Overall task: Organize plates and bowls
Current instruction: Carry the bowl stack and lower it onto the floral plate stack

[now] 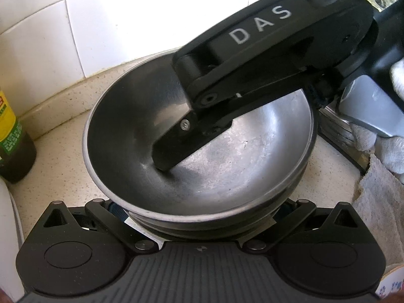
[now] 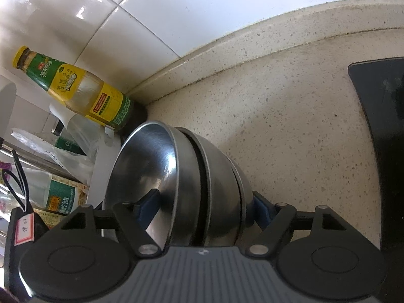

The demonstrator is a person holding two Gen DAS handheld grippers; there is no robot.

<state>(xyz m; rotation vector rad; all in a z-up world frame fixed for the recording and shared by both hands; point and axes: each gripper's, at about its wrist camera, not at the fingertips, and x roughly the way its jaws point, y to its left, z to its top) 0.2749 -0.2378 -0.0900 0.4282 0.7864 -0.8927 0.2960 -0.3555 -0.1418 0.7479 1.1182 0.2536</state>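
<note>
A nested stack of steel bowls [image 1: 227,176] sits on the speckled counter in the left wrist view. My left gripper [image 1: 199,217] is spread wide, its fingers hidden under the stack's near side. My right gripper [image 2: 204,207] is shut on the stack of bowls [image 2: 192,176]: one blue-padded finger [image 2: 149,202] is inside the top bowl, the other [image 2: 262,209] is against the outside. In the left wrist view the right gripper's finger [image 1: 174,144] reaches down into the top bowl.
A yellow-labelled bottle [image 2: 80,88] stands against the white tiled wall [image 2: 176,12]. More bottles and a plastic bag [image 2: 58,166] sit to its left. A black stovetop [image 2: 378,126] lies on the right. A cloth [image 1: 378,202] lies by the stack.
</note>
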